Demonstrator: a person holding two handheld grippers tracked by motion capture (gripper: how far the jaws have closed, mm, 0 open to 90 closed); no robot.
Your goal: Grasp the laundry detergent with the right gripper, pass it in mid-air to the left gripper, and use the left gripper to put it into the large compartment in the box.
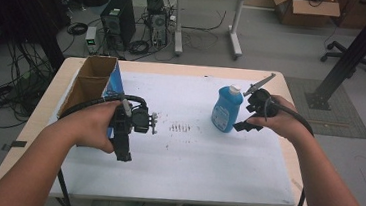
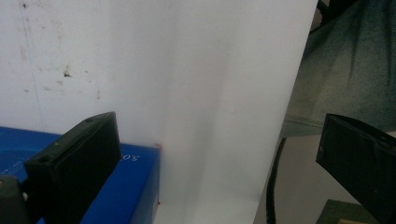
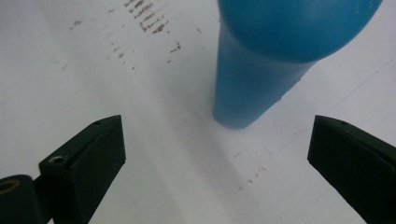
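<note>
A blue bottle with a white cap stands upright on the white sheet, right of centre. My right gripper is just to its right and a little nearer, open and empty. In the right gripper view the bottle rises ahead of the gripper, apart from both jaws. My left gripper hovers over the sheet by an open cardboard box with a blue side. The left gripper is open over bare paper, with the box's blue face behind its left jaw.
The white sheet covers most of the wooden table and carries dark scuff marks at its middle. Beyond the table are a computer tower, tangled cables, a second table and a black post.
</note>
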